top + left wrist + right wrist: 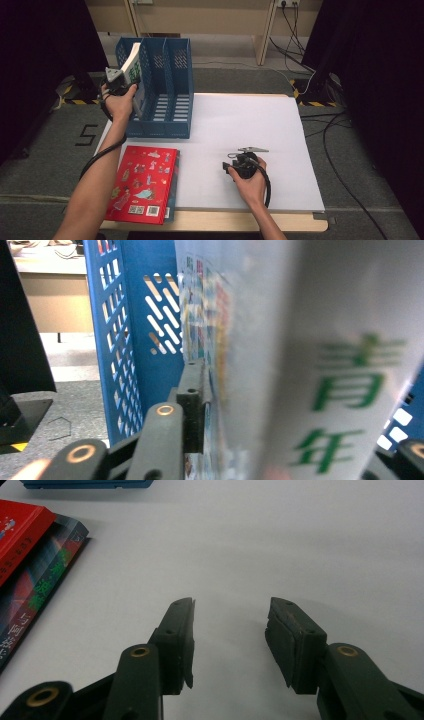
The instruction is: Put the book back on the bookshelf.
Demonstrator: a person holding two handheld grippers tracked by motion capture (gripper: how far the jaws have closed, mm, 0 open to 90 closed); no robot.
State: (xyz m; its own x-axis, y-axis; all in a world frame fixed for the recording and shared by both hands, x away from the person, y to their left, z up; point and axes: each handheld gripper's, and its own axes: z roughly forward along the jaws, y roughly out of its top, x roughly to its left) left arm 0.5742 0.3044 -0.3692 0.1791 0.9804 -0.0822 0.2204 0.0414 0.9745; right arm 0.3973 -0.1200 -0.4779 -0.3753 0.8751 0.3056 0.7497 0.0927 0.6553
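Books lie nearest the person's edge of the table [240,125]: a red book [144,182] rests on top of a darker book [173,180] whose edge peeks out along its right side. In the right gripper view the darker book's spine sits just beside the red cover at the left.

Right of them, well apart, the right gripper [231,166] rests low over the bare white tabletop. Its jaws stand wide apart with nothing between them, as the right gripper view shows plainly.

Farther back on the left stands a blue file rack [165,90] with three upright compartments. The left gripper [131,75] is raised at the rack's leftmost compartment, with a white book [133,65] between its jaws. That book is tilted, its top leaning left above the rack's wall, its lower part down inside the leftmost slot. In the left gripper view the white book's spine, with green characters, fills the gap between the jaws; the left pad sits against its cover, though whether it presses I cannot tell.
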